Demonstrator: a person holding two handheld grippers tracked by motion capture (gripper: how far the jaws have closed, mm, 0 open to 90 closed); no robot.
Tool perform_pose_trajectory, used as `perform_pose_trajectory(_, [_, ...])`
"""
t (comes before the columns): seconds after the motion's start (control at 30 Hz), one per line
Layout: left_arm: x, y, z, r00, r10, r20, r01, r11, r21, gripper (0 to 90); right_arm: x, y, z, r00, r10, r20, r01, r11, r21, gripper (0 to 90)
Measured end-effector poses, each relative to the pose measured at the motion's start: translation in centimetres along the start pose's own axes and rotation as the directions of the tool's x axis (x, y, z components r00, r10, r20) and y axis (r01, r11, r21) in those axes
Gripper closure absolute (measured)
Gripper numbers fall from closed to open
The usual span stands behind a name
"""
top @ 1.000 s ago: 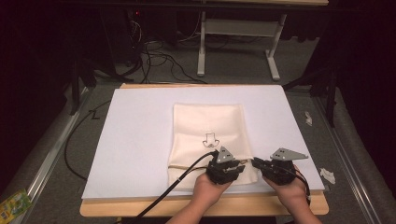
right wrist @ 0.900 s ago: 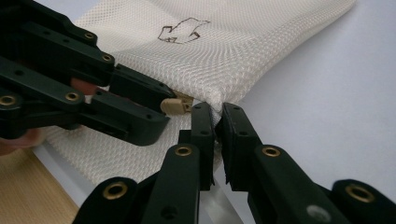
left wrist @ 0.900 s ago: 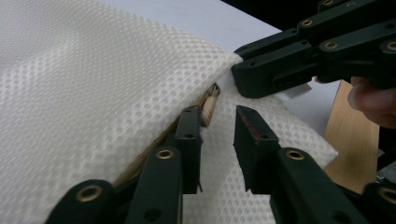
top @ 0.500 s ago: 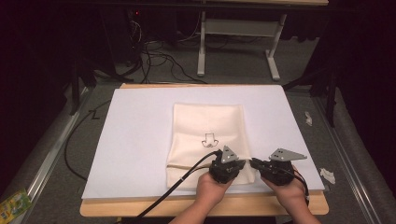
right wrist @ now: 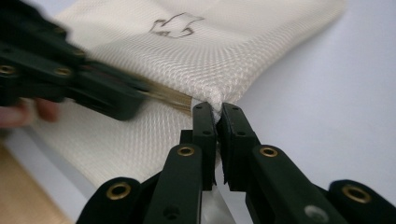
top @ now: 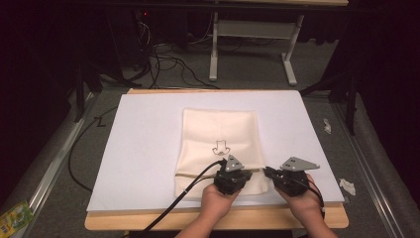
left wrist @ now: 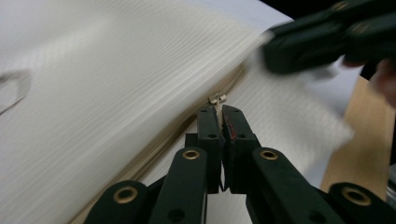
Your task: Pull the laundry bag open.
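Observation:
A cream woven fabric bag (top: pixel 218 130) with a small line drawing (top: pixel 221 147) lies flat on a white mat (top: pixel 143 148). A brass zipper (right wrist: pixel 168 98) runs along its near edge. My left gripper (left wrist: pixel 219 109) is shut on the zipper pull (left wrist: pixel 217 99), and it lies at the bag's near right part in the high view (top: pixel 246 174). My right gripper (right wrist: pixel 216 108) is shut on the fabric corner at the zipper's end, just right of the left one (top: pixel 267 172). The two grippers' tips nearly meet.
The mat lies on a wooden table (top: pixel 148 222) whose front edge is right under the hands. The left gripper's black cable (top: pixel 183 193) trails off the front left. Crumpled white scraps (top: pixel 346 186) lie on the grey floor at the right, and a white stand (top: pixel 250 29) and cables are behind.
Both grippers stay at the bag's near right corner, each still shut. Only slight shifts of the hands show.

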State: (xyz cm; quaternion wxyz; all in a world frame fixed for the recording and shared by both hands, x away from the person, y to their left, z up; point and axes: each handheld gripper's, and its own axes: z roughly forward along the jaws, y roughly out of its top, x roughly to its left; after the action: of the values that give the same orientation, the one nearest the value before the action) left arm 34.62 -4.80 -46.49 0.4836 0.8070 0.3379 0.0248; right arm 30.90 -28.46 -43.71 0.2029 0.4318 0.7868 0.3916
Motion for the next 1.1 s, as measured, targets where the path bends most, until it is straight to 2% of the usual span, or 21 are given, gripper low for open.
perform_pose_trajectory(0.03, [0.6, -0.2, -0.5, 0.9998, -0.018, -0.006, 0.018, 0.9998, -0.003, 87.9, -0.9, -0.1, -0.3, 0.9996, 0.028, -0.002, -0.028, 1.0, -0.009, 86.8])
perform_pose_trajectory(0.1, [1.4, -0.6, -1.6, 0.9995, -0.019, -0.024, 0.019, 0.9998, -0.003, 87.9, -2.6, -0.7, -0.4, 0.9967, 0.081, 0.007, -0.081, 0.997, -0.019, 86.7])
perform_pose_trajectory(0.13, [1.4, -0.6, -1.6, 0.9995, -0.019, -0.024, 0.019, 0.9998, -0.003, 87.8, -2.6, -0.7, -0.4, 0.9967, 0.081, 0.007, -0.081, 0.997, -0.019, 86.7])
perform_pose_trajectory(0.2, [2.2, -1.0, -2.7, 0.9988, -0.013, -0.046, 0.014, 0.9998, 0.014, 87.8, -3.6, -1.3, -0.3, 0.9945, 0.104, 0.01, -0.104, 0.995, -0.008, 86.5])
perform_pose_trajectory(0.33, [3.8, -1.8, -4.7, 0.9957, -0.038, -0.085, 0.041, 0.9989, 0.025, 87.7, -3.7, -1.4, -0.5, 0.9944, 0.104, 0.02, -0.104, 0.994, -0.016, 86.3])
perform_pose_trajectory(0.37, [4.8, -2.1, -6.0, 0.9935, -0.05, -0.102, 0.054, 0.9978, 0.037, 87.7, -3.8, -1.5, -0.6, 0.994, 0.106, 0.025, -0.106, 0.994, -0.017, 86.3])
perform_pose_trajectory(0.4, [4.8, -2.1, -6.0, 0.9935, -0.05, -0.102, 0.054, 0.9978, 0.037, 87.7, -3.8, -1.5, -0.6, 0.994, 0.106, 0.025, -0.106, 0.994, -0.017, 86.3])
perform_pose_trajectory(0.43, [5.7, -2.4, -7.4, 0.9904, -0.054, -0.127, 0.061, 0.9969, 0.049, 87.7, -4.0, -1.6, -0.7, 0.9933, 0.113, 0.028, -0.112, 0.993, -0.02, 86.2])
perform_pose_trajectory(0.47, [5.7, -2.4, -7.4, 0.9904, -0.054, -0.127, 0.061, 0.9969, 0.049, 87.7, -4.0, -1.6, -0.7, 0.9933, 0.113, 0.028, -0.112, 0.993, -0.02, 86.2])
perform_pose_trajectory(0.5, [6.1, -2.5, -8.2, 0.989, -0.053, -0.138, 0.061, 0.9965, 0.057, 87.7, -4.2, -1.7, -0.9, 0.9908, 0.131, 0.034, -0.13, 0.991, -0.023, 86.2])
perform_pose_trajectory(0.53, [7.0, -2.7, -9.8, 0.9861, -0.043, -0.16, 0.056, 0.9957, 0.074, 87.7, -4.3, -1.8, -1.0, 0.9907, 0.13, 0.039, -0.129, 0.991, -0.024, 86.2])
perform_pose_trajectory(0.57, [7.4, -2.9, -10.6, 0.9845, -0.044, -0.17, 0.058, 0.9953, 0.078, 87.6, -4.4, -1.8, -1.1, 0.9897, 0.137, 0.042, -0.136, 0.99, -0.026, 86.2])
perform_pose_trajectory(0.63, [8.4, -3.2, -12.1, 0.9835, -0.049, -0.175, 0.065, 0.994, 0.088, 87.6, -4.7, -1.8, -1.3, 0.988, 0.148, 0.046, -0.146, 0.989, -0.032, 86.2])
perform_pose_trajectory(0.67, [8.4, -3.2, -12.1, 0.9835, -0.049, -0.175, 0.065, 0.994, 0.088, 87.7, -4.7, -1.8, -1.3, 0.988, 0.148, 0.046, -0.146, 0.989, -0.032, 86.2])
perform_pose_trajectory(0.73, [9.1, -3.5, -13.4, 0.9844, -0.071, -0.161, 0.083, 0.994, 0.071, 87.6, -4.9, -1.8, -1.4, 0.9878, 0.155, 0.02, -0.154, 0.987, -0.04, 85.9])
perform_pose_trajectory(0.8, [9.1, -3.8, -13.9, 0.9846, -0.049, -0.168, 0.061, 0.996, 0.065, 87.6, -4.8, -1.8, -1.3, 0.9895, 0.144, 0.014, -0.143, 0.989, -0.043, 85.9])
perform_pose_trajectory(0.83, [9.2, -4.0, -13.9, 0.984, -0.047, -0.172, 0.059, 0.9962, 0.064, 87.6, -4.3, -1.5, -1.2, 0.9924, 0.12, 0.027, -0.119, 0.992, -0.041, 85.9])
perform_pose_trajectory(0.93, [9.7, -5.2, -13.6, 0.9858, -0.1, -0.134, 0.109, 0.9925, 0.055, 87.3, -4.2, -1.5, -1.0, 0.9926, 0.117, 0.032, -0.116, 0.993, -0.034, 85.7])
perform_pose_trajectory(0.97, [9.7, -5.4, -13.5, 0.9867, -0.103, -0.126, 0.111, 0.9923, 0.055, 87.1, -4.2, -1.6, -1.0, 0.9926, 0.117, 0.032, -0.116, 0.993, -0.031, 85.5])
perform_pose_trajectory(1.03, [9.4, -5.5, -13.6, 0.9892, -0.061, -0.133, 0.067, 0.9969, 0.04, 86.5, -4.0, -1.8, -1.0, 0.9932, 0.111, 0.033, -0.11, 0.993, -0.034, 83.8])
perform_pose_trajectory(1.1, [9.5, -5.4, -13.8, 0.988, -0.064, -0.14, 0.068, 0.9975, 0.021, 85.7, -4.0, -1.8, -0.9, 0.9938, 0.108, 0.025, -0.107, 0.994, -0.033, 80.8])
